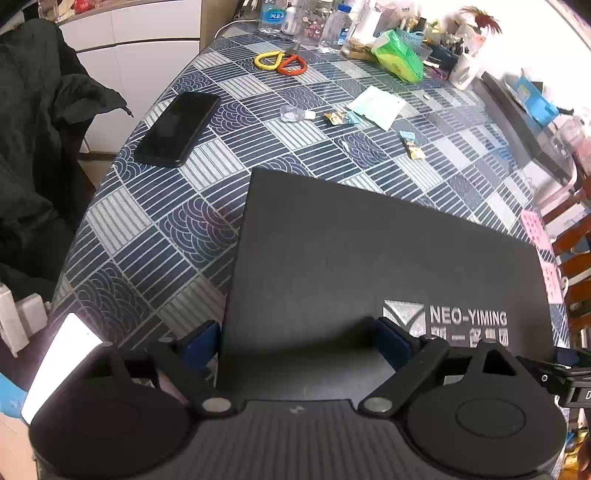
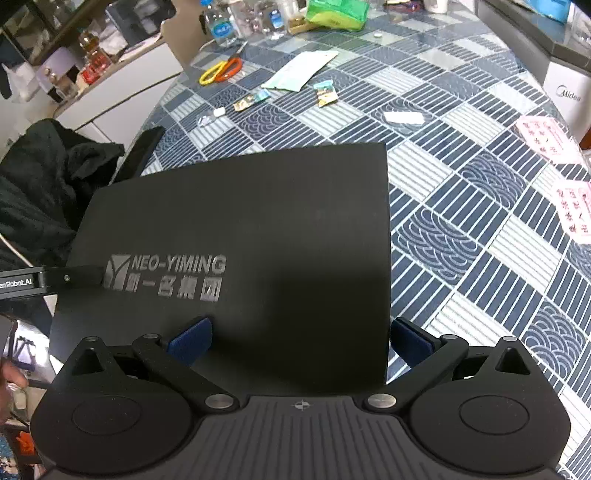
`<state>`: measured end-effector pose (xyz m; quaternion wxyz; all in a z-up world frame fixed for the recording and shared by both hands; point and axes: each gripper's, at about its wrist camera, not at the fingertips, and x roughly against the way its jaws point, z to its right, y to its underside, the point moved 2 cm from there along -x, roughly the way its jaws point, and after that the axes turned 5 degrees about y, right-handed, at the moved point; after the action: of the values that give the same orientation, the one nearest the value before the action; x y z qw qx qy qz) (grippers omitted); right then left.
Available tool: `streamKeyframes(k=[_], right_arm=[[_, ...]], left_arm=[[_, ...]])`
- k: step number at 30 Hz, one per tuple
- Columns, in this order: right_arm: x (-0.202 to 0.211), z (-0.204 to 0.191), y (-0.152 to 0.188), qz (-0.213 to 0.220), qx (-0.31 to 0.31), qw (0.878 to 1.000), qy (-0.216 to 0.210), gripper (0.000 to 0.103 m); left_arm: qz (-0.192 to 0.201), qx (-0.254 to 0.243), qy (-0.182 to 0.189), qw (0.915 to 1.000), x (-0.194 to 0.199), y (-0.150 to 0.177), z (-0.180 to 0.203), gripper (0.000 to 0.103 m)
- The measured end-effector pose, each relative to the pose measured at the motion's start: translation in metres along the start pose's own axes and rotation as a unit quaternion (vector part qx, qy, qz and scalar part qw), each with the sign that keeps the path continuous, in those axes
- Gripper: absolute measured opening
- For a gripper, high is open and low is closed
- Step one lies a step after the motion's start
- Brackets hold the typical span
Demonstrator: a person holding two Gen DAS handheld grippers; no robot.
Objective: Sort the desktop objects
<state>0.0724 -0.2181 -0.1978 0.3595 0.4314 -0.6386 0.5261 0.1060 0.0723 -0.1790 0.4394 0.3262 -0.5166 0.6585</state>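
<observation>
Your left gripper [image 1: 295, 336] and right gripper [image 2: 301, 338] both hover spread wide over the black NEO-YIMING box [image 1: 369, 258], gripping nothing. Straddling opposite near corners suggests you're readying a two-handed lift.

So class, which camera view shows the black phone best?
The left wrist view: the phone lies flat, whole and unobstructed on the table. The right wrist view shows only its dark edge at the table's rim.

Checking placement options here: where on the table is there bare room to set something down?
Bare cloth lies between the phone and the black box, and right of the box, bordered by the pink sheets. Crowded: the far edge with bottles and green bag; wrappers and scissors dot the middle.
</observation>
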Motion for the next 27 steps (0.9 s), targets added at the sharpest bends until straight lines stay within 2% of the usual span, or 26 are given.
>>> streamKeyframes(k=[8, 11, 13, 17, 22, 27], right_arm=[[0.009, -0.001, 0.021, -0.001, 0.008, 1.0, -0.007, 0.103], [0.015, -0.004, 0.029, -0.001, 0.024, 1.0, -0.004, 0.103], [0.02, -0.007, 0.035, -0.001, 0.035, 0.999, -0.002, 0.103], [0.037, -0.011, 0.042, 0.023, 0.048, 0.999, 0.004, 0.103], [0.057, -0.019, 0.042, 0.075, 0.059, 0.995, 0.024, 0.103], [0.048, -0.034, 0.044, 0.085, 0.068, 0.994, 0.022, 0.103]], left_arm=[[0.002, -0.023, -0.037, 0.999, 0.011, 0.018, 0.014, 0.103], [0.002, -0.045, -0.062, 0.9971, 0.017, 0.026, 0.025, 0.103], [0.009, -0.058, -0.065, 0.9961, 0.023, 0.032, 0.035, 0.103], [0.023, -0.069, -0.048, 0.9962, 0.033, 0.042, 0.057, 0.103], [0.019, -0.092, -0.077, 0.9926, 0.024, 0.047, 0.077, 0.103], [0.013, -0.069, -0.081, 0.9943, 0.017, 0.05, 0.075, 0.103]])
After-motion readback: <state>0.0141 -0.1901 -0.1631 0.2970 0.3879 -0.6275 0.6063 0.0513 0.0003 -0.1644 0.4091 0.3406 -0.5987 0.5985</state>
